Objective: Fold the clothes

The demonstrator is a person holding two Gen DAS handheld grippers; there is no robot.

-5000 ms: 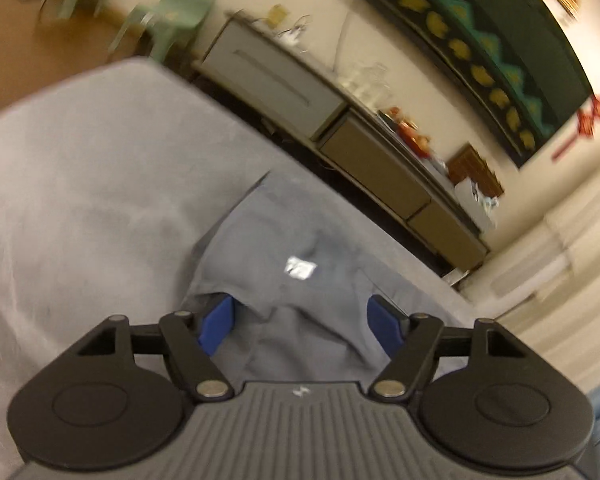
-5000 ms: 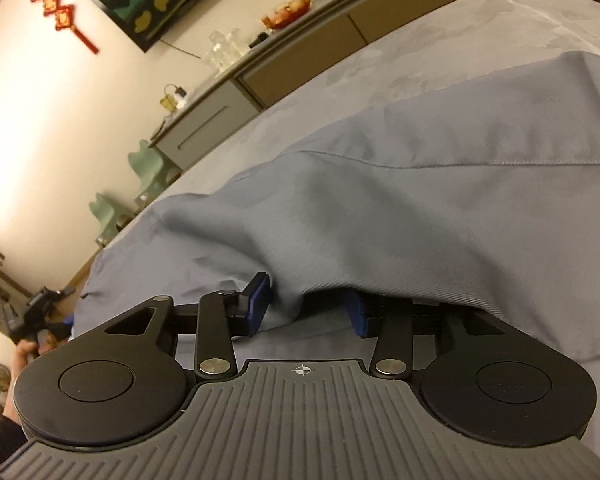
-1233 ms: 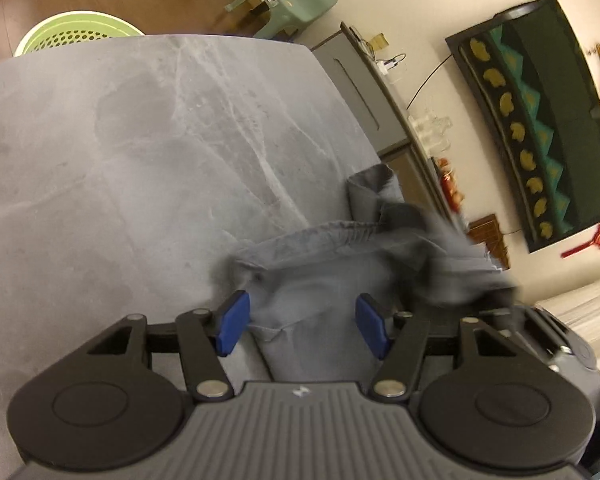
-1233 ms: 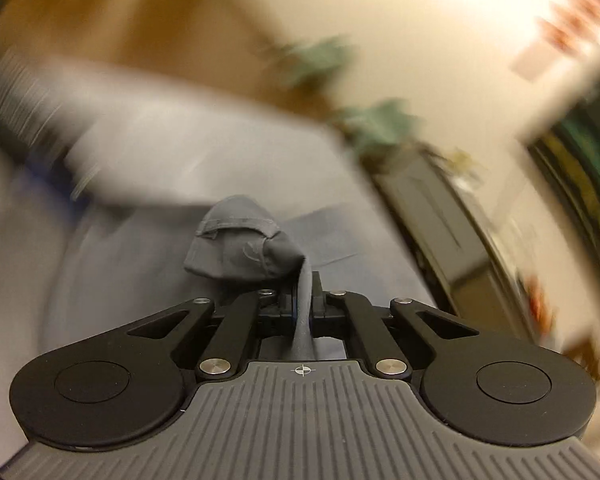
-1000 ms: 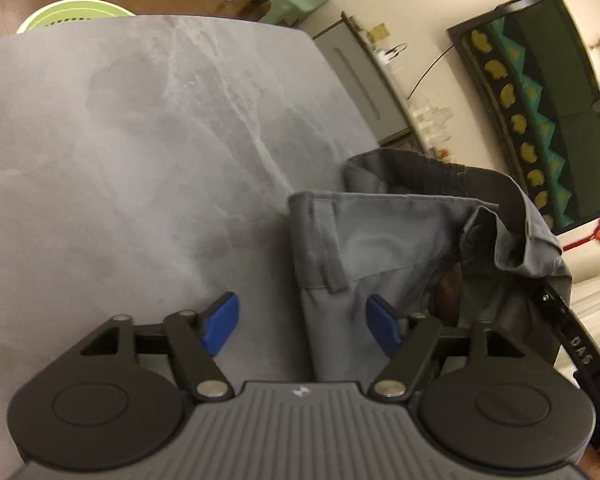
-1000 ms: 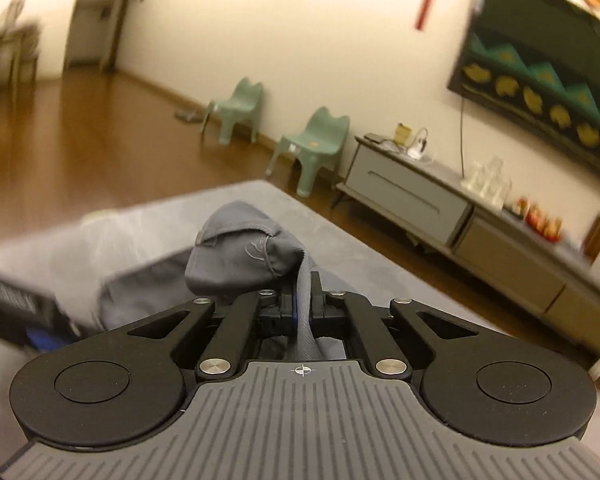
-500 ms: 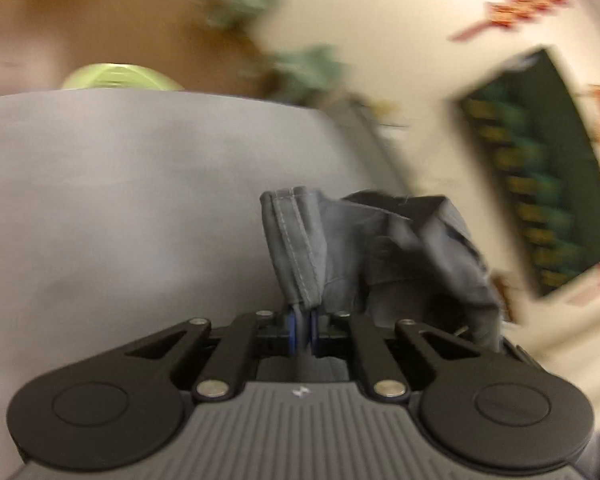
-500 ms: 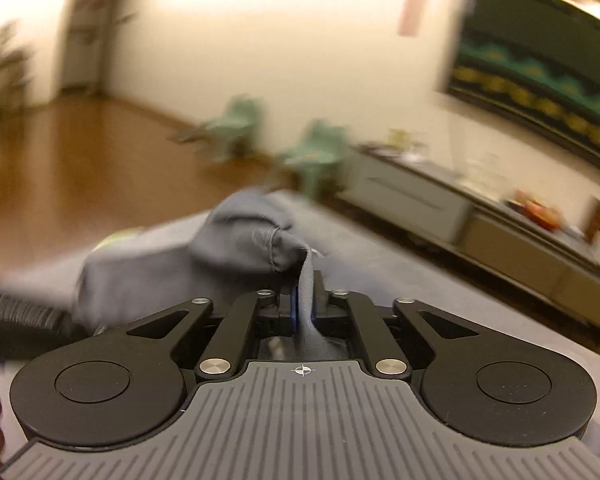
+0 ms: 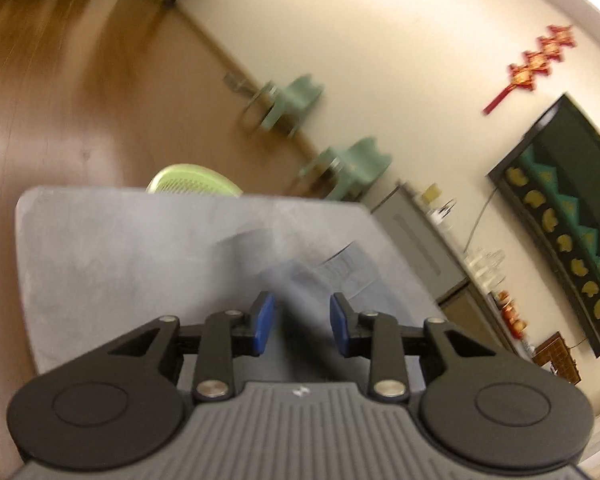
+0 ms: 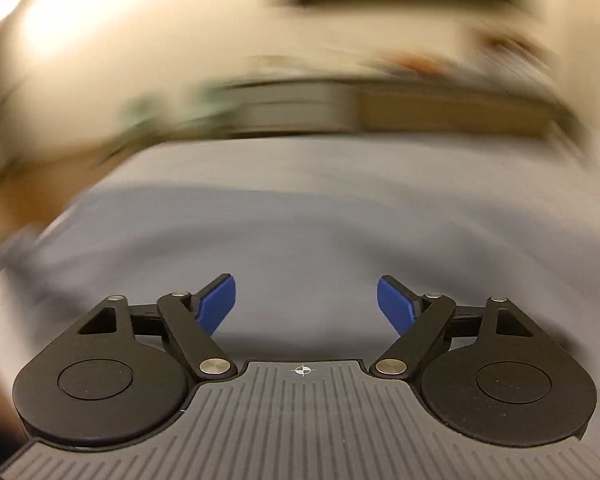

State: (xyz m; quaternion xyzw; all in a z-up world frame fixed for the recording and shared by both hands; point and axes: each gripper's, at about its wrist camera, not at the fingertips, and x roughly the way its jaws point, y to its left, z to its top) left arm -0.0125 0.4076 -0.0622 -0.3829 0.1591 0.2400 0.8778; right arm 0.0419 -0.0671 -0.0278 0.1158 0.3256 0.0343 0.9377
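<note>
The grey garment (image 9: pixel 342 270) lies blurred on the grey table (image 9: pixel 112 256) in the left wrist view. A dark streak of its cloth runs back between the blue pads (image 9: pixel 263 322) of my left gripper (image 9: pixel 302 324). Those jaws are opening, with a gap showing on each side of the cloth. In the right wrist view the garment (image 10: pixel 300 232) spreads wide and smeared below my right gripper (image 10: pixel 306 306). Its jaws are opening too and stand far apart, with nothing held between them.
A light green basket (image 9: pixel 192 178) stands on the wooden floor past the table's far edge. Two green chairs (image 9: pixel 352 164) and a long low cabinet (image 9: pixel 416 236) line the wall behind. The right wrist view is heavily motion-blurred.
Half a second ago both grippers were shut on folds of the grey garment. Both have let go and their jaws have spread. The left view has swung upward, and the garment has dropped to the table.
</note>
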